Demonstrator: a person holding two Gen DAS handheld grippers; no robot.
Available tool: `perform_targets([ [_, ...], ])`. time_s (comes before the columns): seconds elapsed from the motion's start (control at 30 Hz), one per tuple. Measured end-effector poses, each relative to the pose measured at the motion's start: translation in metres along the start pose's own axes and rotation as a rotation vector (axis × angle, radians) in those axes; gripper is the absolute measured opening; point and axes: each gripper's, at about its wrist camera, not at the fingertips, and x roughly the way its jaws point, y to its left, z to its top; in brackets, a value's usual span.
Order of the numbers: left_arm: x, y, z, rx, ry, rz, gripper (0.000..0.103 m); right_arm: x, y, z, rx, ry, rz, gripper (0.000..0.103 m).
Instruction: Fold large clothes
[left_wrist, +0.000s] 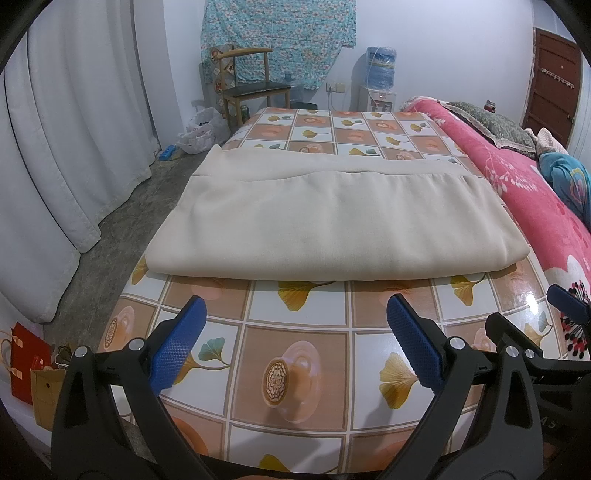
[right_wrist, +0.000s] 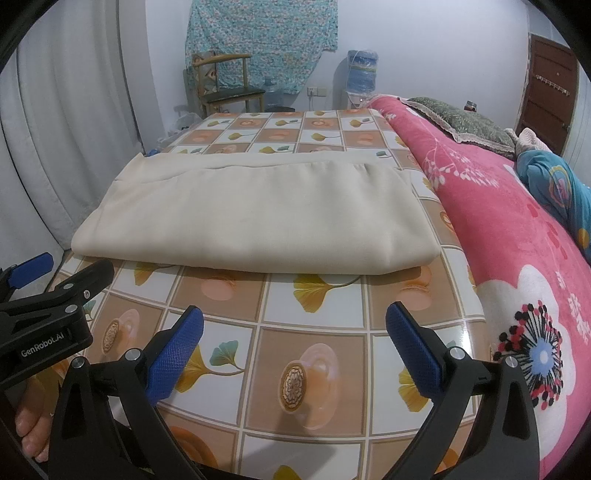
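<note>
Cloth: I see the beige garment (left_wrist: 332, 218) folded into a neat layered rectangle on the worktop (left_wrist: 303, 354).
Left hand-held gripper (left_wrist: 295, 339): released, empty.
Right hand-held gripper (right_wrist: 295, 343): released, empty.
Progress: I judge it nearly finished, perhaps one more fold left.

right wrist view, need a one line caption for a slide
Open right claw hovers over the patterned table, short of the folded beige cloth; pink blanket alongside.

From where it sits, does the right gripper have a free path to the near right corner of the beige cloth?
Probably yes. The right gripper is open, and only bare patterned tabletop lies between it and the folded beige cloth. The pink blanket stays off to the side.
</note>
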Motion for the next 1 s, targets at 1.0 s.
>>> perform_targets([
  [1.0, -0.0003, -0.0006, 0.0002, -0.002, 0.002, -0.002, 0.095, -0.0005, 0.0058, -0.0038, -0.011, 0.002, 0.007, 0.096],
])
